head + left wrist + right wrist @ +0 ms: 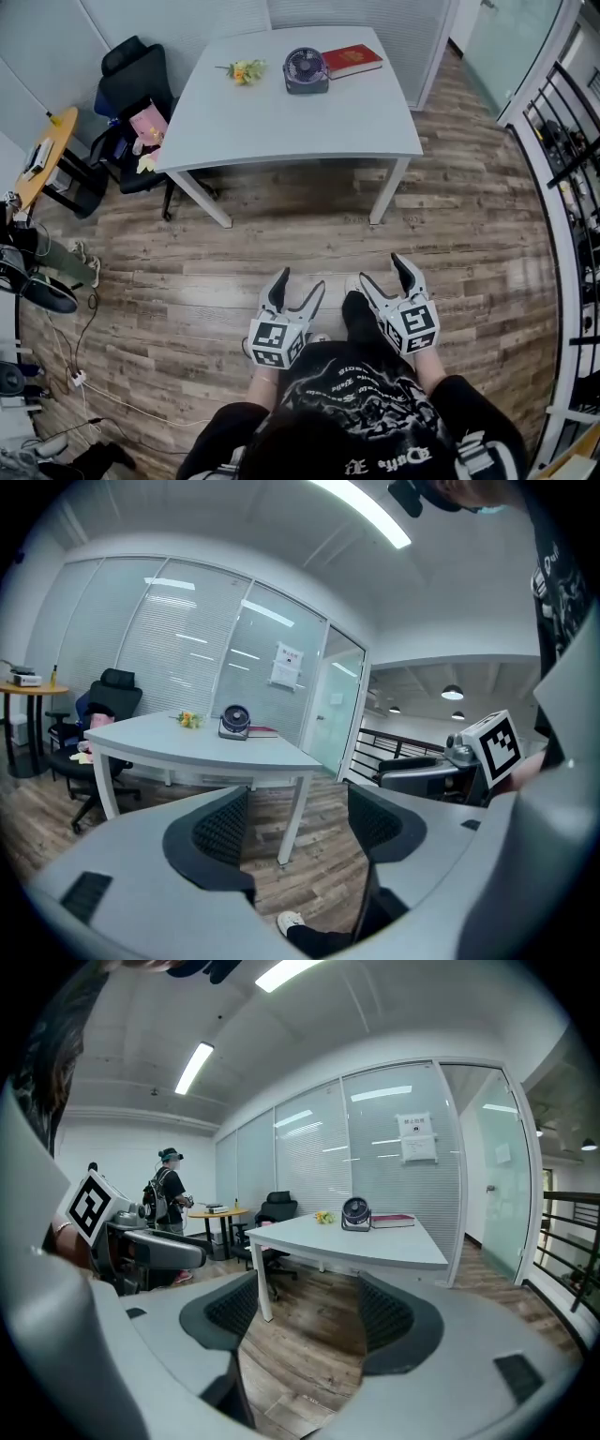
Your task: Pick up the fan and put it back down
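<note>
A small dark desk fan [306, 70] stands upright at the far side of a pale grey table [281, 122]; it also shows as the fan [235, 722] in the left gripper view and the fan [354, 1213] in the right gripper view. Both grippers hang low over the wood floor, well short of the table. My left gripper [298, 291] is open and empty. My right gripper [387, 277] is open too, nothing between its fingers.
A red book [351, 60] lies right of the fan, yellow flowers [245, 70] to its left. A black office chair [131, 103] stands at the table's left end, a round wooden side table [42, 155] beyond it. A railing [572, 159] runs along the right. A person [167, 1194] stands far off.
</note>
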### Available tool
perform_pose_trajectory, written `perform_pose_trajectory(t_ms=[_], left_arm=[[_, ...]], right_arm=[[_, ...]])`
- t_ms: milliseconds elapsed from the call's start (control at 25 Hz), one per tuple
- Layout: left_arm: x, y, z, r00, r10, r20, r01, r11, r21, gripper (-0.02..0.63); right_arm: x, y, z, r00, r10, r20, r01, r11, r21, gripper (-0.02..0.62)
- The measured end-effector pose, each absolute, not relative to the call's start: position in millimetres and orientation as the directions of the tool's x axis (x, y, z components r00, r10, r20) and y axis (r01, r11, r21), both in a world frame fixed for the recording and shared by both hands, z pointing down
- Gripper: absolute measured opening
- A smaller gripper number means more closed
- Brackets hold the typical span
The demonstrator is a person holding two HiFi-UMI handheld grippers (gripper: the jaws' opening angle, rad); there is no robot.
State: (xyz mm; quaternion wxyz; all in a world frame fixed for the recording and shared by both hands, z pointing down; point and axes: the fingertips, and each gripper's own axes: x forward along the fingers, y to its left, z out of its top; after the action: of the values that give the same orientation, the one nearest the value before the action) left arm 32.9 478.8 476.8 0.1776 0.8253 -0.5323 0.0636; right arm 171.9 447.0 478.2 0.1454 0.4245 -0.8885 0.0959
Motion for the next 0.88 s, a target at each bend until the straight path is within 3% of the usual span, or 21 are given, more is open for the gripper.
perform_pose_trajectory(t_ms=[680,760,880], left_arm=[[44.8,332.6,468.2,0.312,-0.894,0.321,-0.942,-0.248,0.226,0.334],[49.2,316.8,466.3,0.308,-0.899,0.313,-0.937,-0.23,0.261,0.334],[58.7,290.5,460.0,0.293,-0.911,0.29,-0.932,-0.206,0.297,0.336]], right_arm=[[163.5,276.6,478.5,-0.713,-0.586,0.385,-0.643,0.765,-0.025,0.319],[166.7,262.0,478.3,-0.727,-0.566,0.389,-0.619,0.785,-0.013,0.277],[174.8,237.4,477.3,-0.736,-0.556,0.386,-0.602,0.799,0.005,0.265]])
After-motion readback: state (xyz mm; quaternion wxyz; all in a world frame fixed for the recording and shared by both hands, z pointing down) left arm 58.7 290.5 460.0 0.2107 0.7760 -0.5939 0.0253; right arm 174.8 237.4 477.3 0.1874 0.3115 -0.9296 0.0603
